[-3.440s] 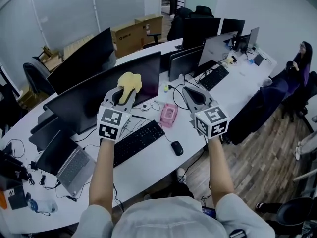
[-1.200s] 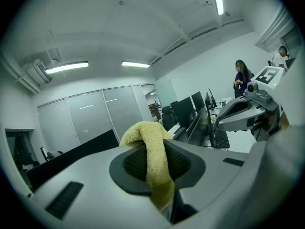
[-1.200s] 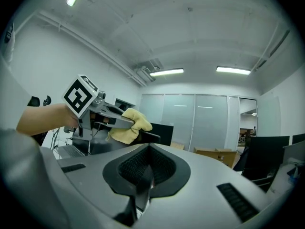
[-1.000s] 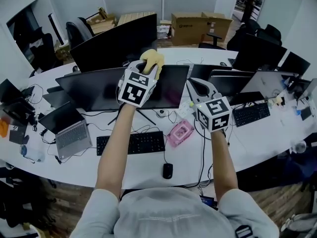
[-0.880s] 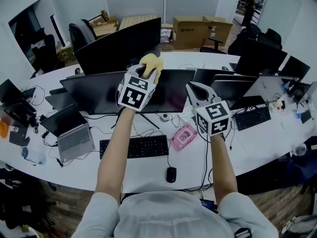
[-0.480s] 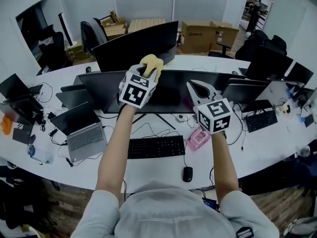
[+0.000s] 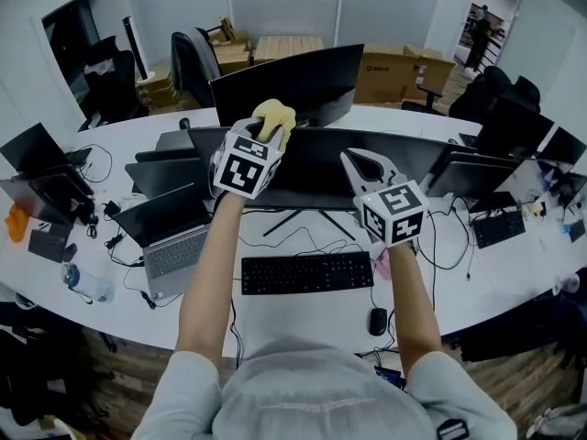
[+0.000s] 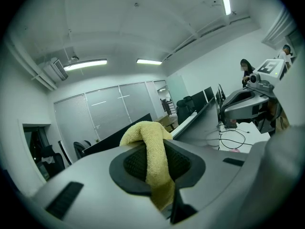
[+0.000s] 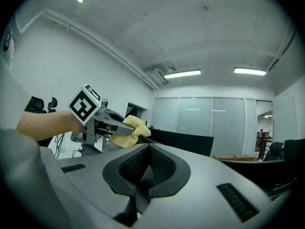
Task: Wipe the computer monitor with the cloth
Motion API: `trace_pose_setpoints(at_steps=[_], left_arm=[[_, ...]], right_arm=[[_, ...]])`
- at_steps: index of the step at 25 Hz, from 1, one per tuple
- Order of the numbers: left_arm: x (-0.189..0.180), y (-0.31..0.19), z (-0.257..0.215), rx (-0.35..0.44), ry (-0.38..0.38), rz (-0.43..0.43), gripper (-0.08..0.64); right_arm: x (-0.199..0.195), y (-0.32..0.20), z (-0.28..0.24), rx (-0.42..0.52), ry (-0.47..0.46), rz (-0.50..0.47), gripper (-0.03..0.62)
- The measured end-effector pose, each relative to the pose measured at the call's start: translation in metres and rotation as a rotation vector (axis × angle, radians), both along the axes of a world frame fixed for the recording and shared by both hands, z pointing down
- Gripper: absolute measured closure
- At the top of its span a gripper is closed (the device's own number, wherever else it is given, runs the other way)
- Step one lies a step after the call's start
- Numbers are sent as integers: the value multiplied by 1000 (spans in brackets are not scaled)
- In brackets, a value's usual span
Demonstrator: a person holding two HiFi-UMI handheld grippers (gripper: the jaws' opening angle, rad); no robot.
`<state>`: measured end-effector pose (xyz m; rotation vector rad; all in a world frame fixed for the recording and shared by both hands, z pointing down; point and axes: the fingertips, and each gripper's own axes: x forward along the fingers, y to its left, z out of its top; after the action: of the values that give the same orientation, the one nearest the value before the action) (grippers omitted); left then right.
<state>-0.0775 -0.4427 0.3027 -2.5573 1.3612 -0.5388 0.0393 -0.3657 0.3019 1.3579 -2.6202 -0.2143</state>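
The left claw [image 7: 264,132] is clamped on the yellow cloth [image 7: 276,116], held up at the top edge of the wide dark monitor [image 7: 316,168], which stands mid-worktop [image 7: 298,314] behind the keyboard [image 7: 306,272]. Whether cloth touches screen cannot be told. The right claw [image 7: 356,161], closed on nothing, is raised before the monitor's right half.

Dim cool ceiling-strip light, fisheye edges

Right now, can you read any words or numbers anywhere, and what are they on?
No text here is clear enough to quote.
Cardboard box: dark print, too small to read.
Keyboard: key letters too small to read.
Marker cube: only black-and-white squares, no words.
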Motion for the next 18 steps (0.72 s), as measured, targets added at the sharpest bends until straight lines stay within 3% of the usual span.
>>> trace_pose_setpoints(at_steps=[7, 18], left_arm=[[-74, -2, 5, -7, -4, -35, 482], [-164, -1, 17, -25, -7, -76, 482]], right_arm=[[-64, 0, 6, -23, -21, -16, 569], [-128, 2, 17, -46, -27, -12, 569]])
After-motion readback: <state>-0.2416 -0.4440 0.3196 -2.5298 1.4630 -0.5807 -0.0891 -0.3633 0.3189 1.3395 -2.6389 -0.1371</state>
